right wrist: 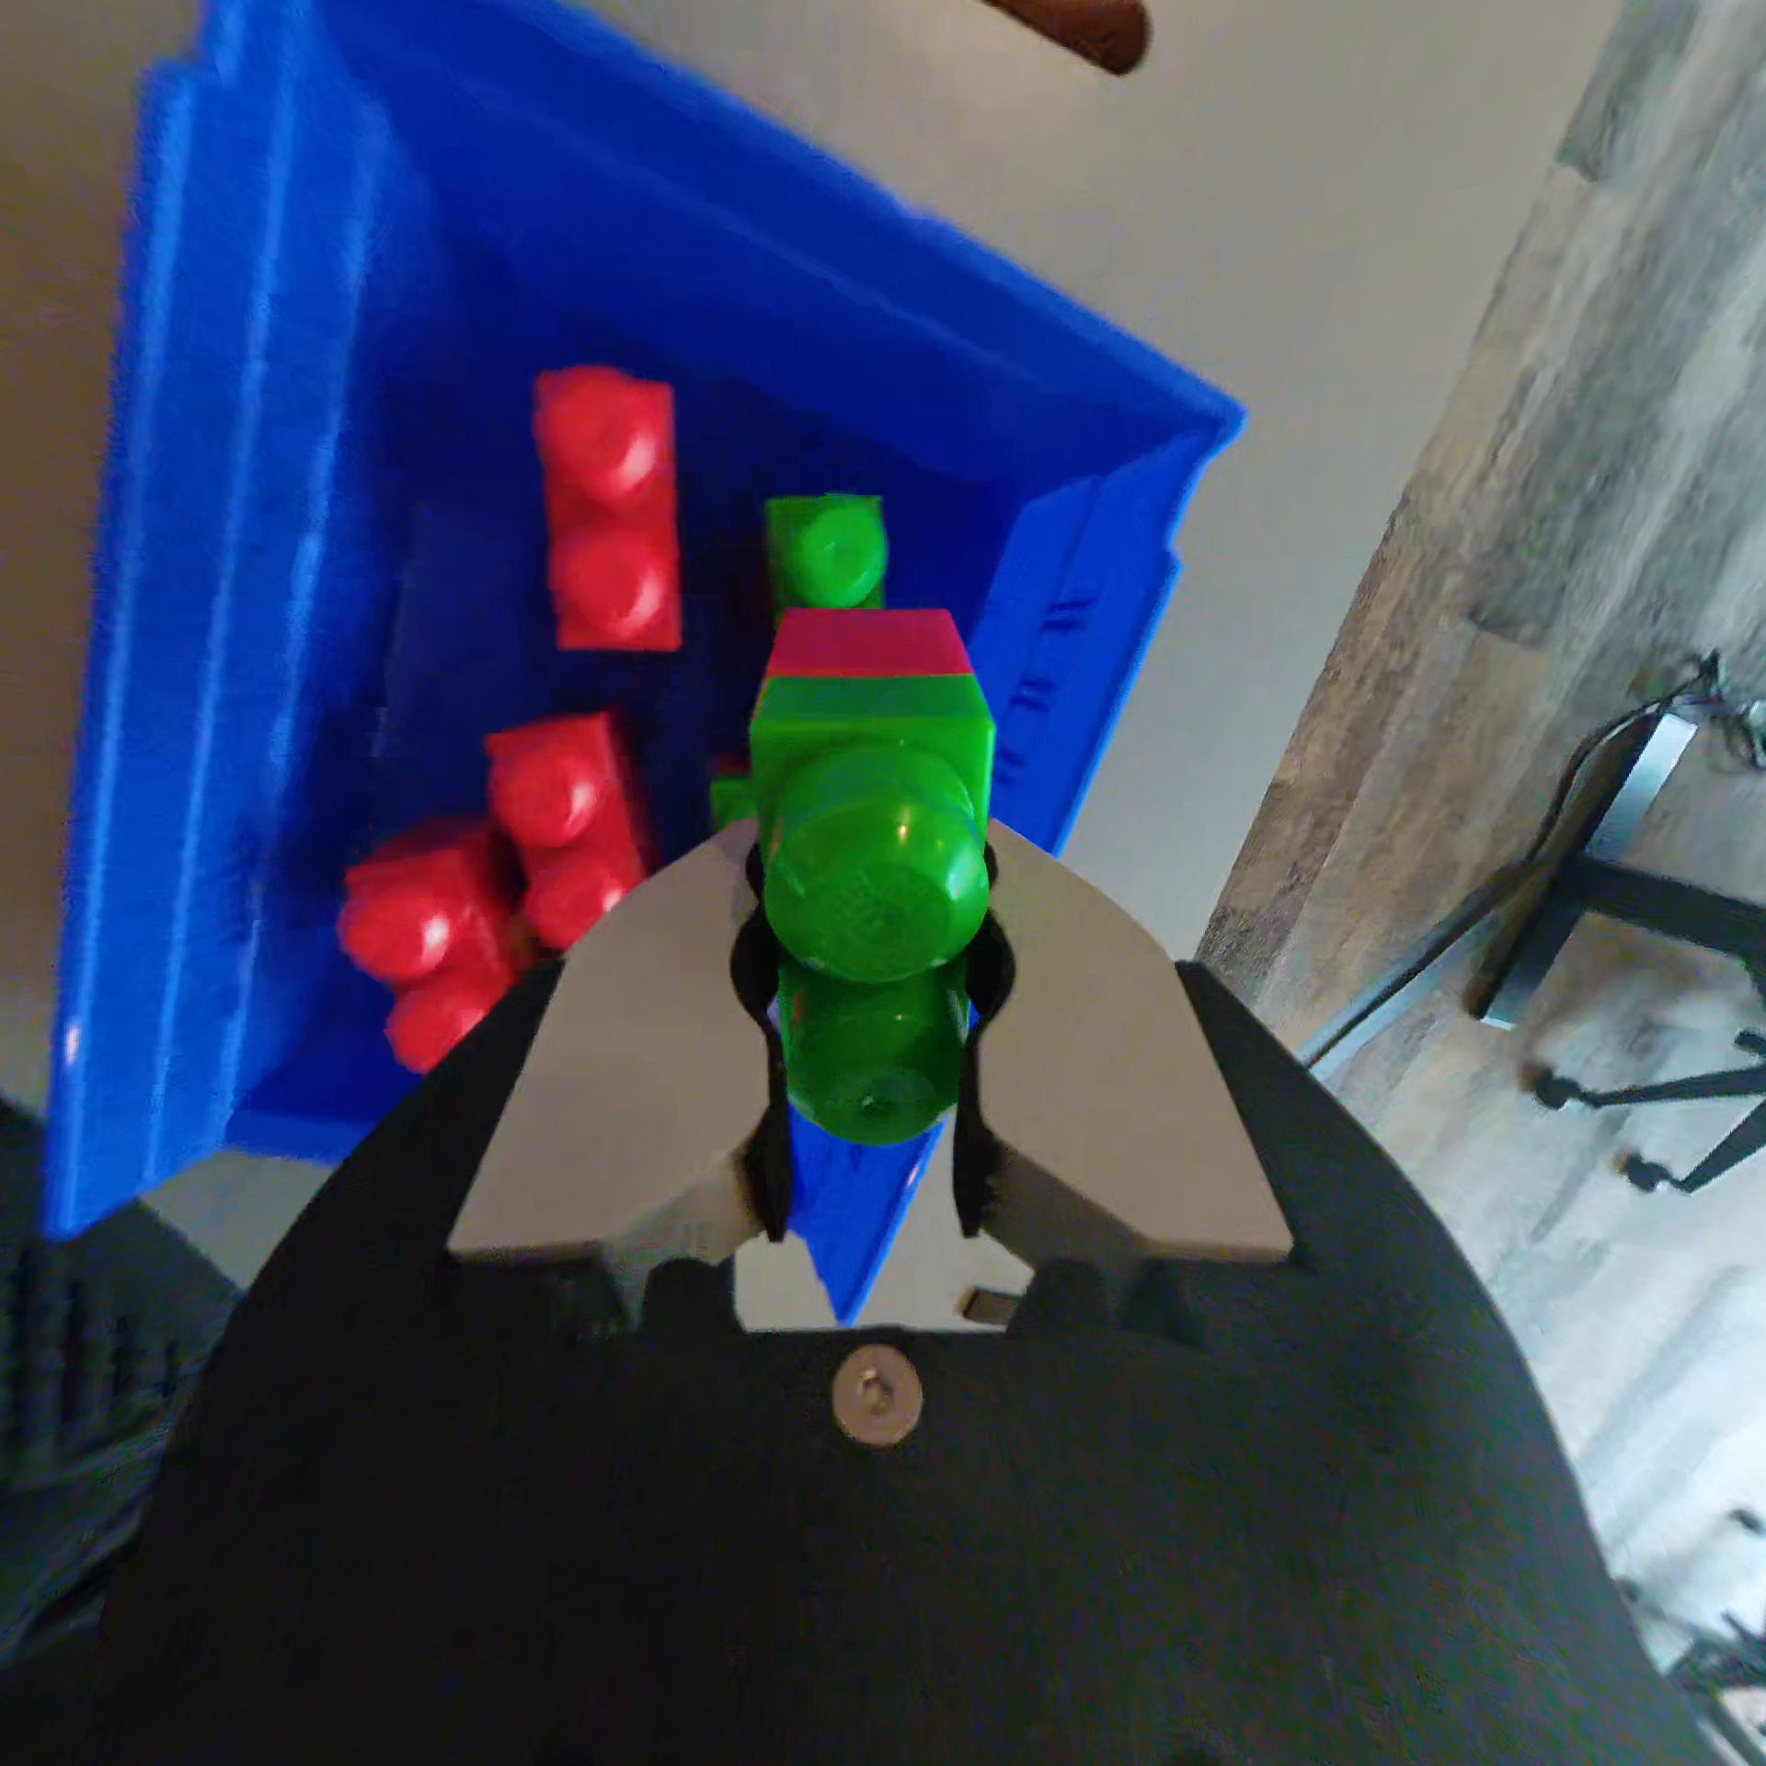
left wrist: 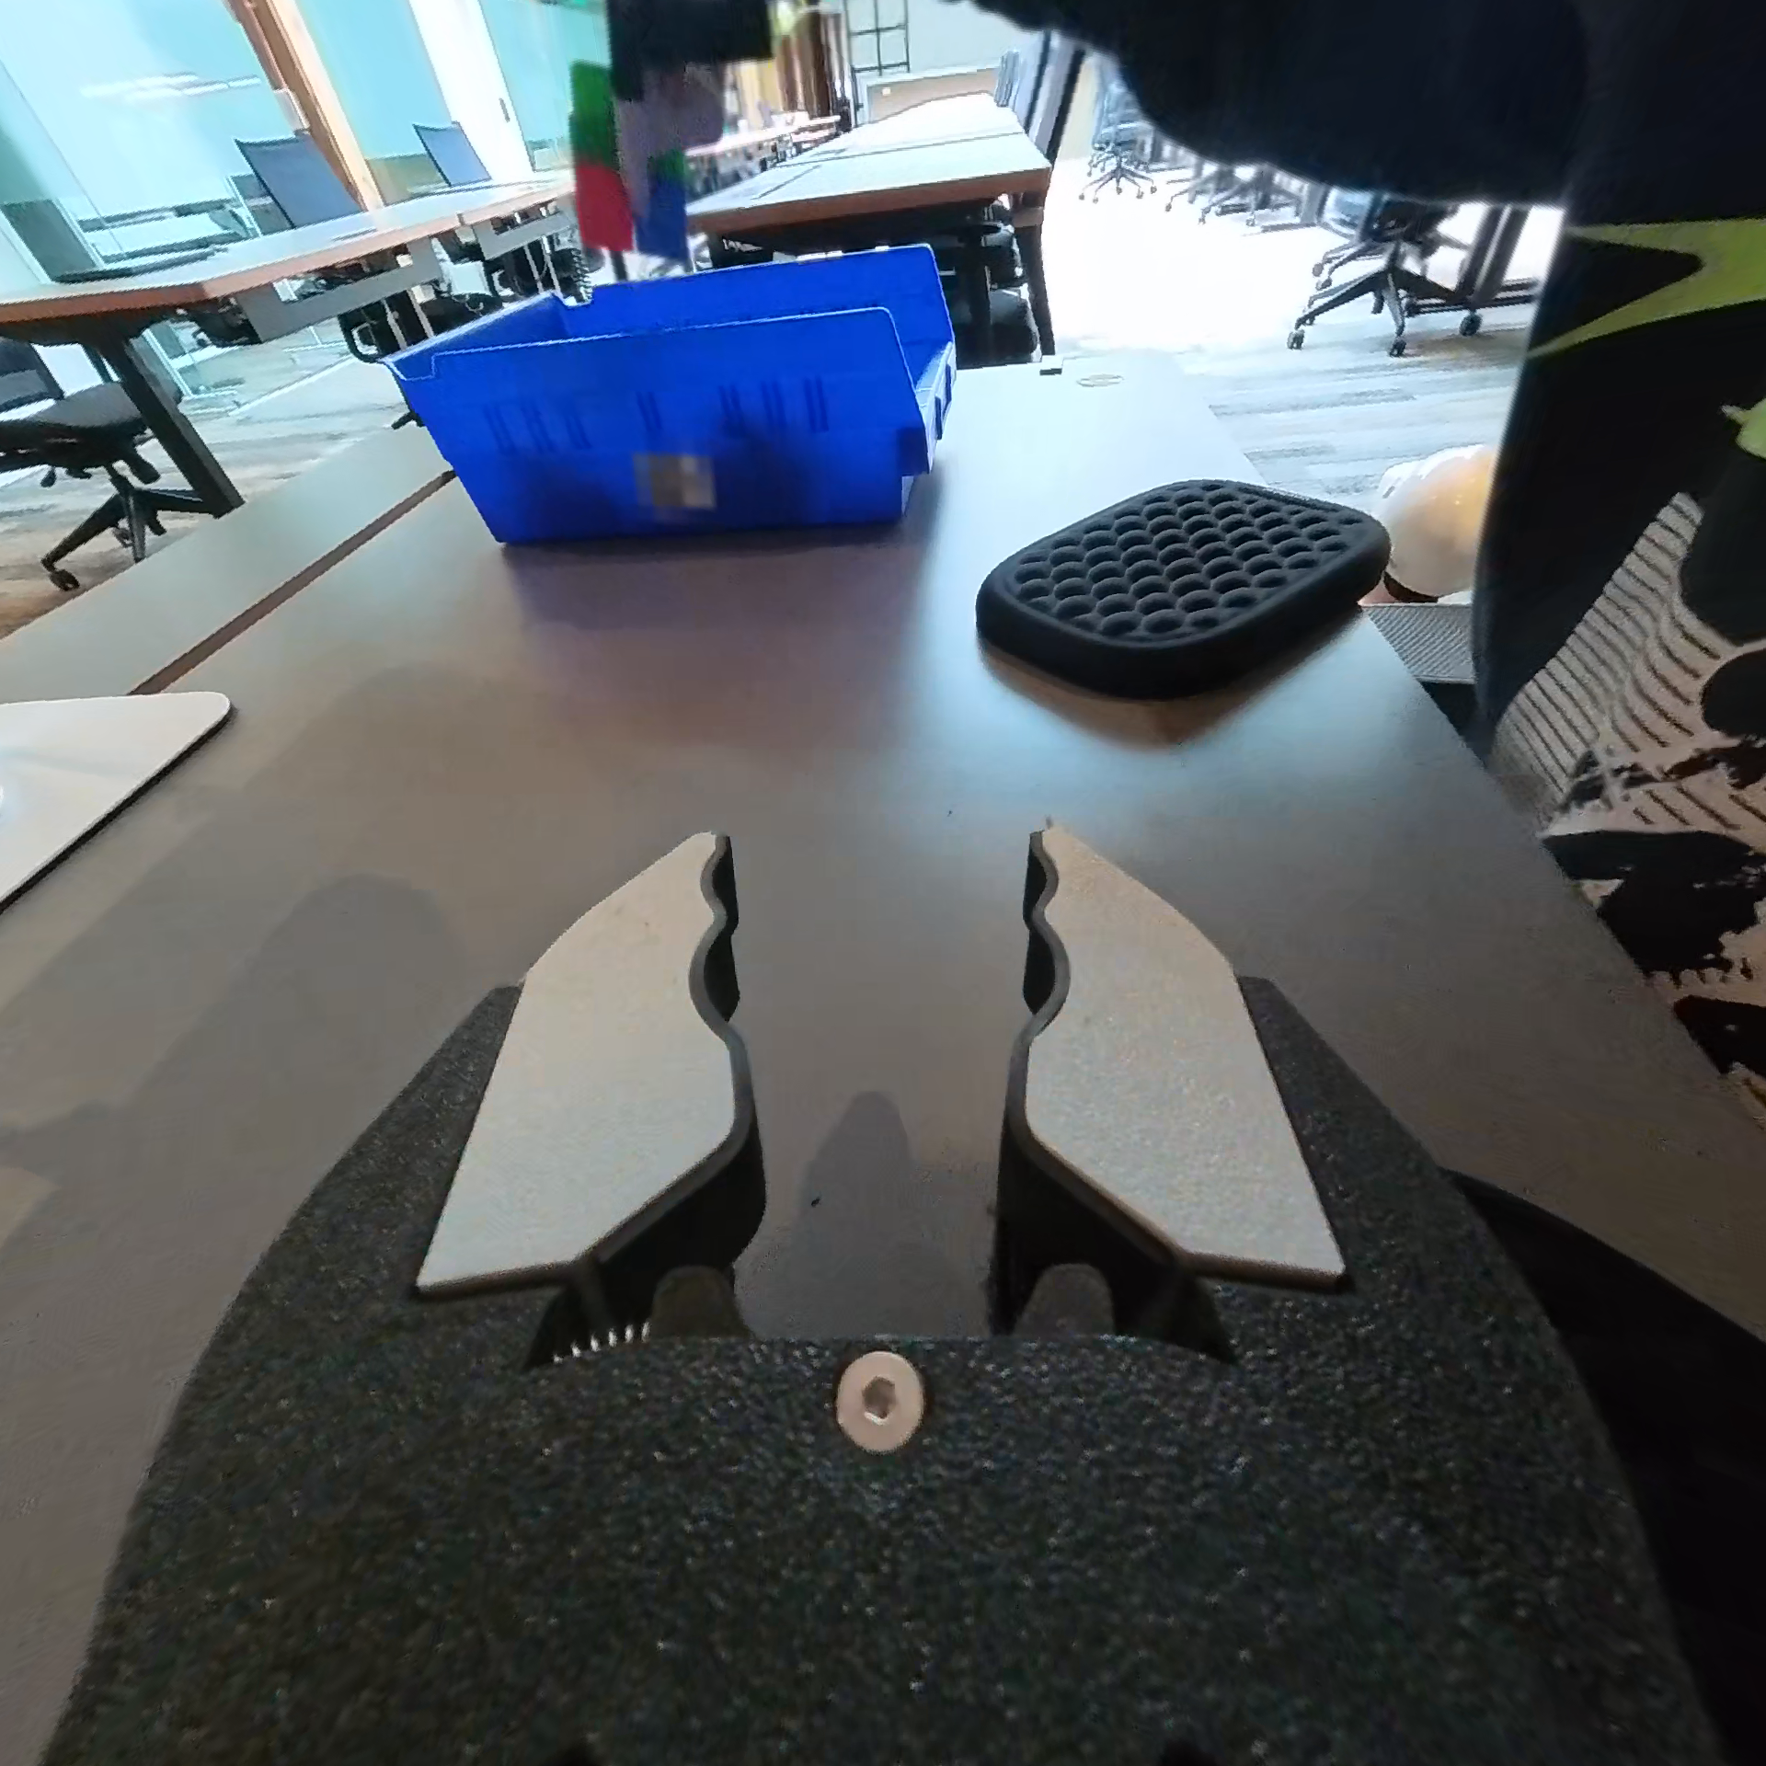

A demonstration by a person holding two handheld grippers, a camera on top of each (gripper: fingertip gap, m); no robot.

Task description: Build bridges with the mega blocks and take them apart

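My right gripper (right wrist: pixel 874 865) is shut on a green block (right wrist: pixel 874 860) that tops a small bridge with a red block (right wrist: pixel 865 642) under it. It holds the bridge above the blue bin (right wrist: pixel 287 478). In the bin lie several red blocks (right wrist: pixel 612 506) and a green block (right wrist: pixel 827 549). In the left wrist view the held bridge (left wrist: pixel 626 177) hangs blurred above the blue bin (left wrist: pixel 688 411), with red, green and blue parts. My left gripper (left wrist: pixel 879 846) is open and empty, low over the dark table (left wrist: pixel 669 726), well short of the bin.
A black honeycomb pad (left wrist: pixel 1185 583) lies on the table right of the bin. A white board (left wrist: pixel 86 764) lies at the left edge. A person's dark patterned sleeve (left wrist: pixel 1644 573) is at the right. Office desks and chairs stand behind. Spacing between my two grippers at the tips: around 55 cm.
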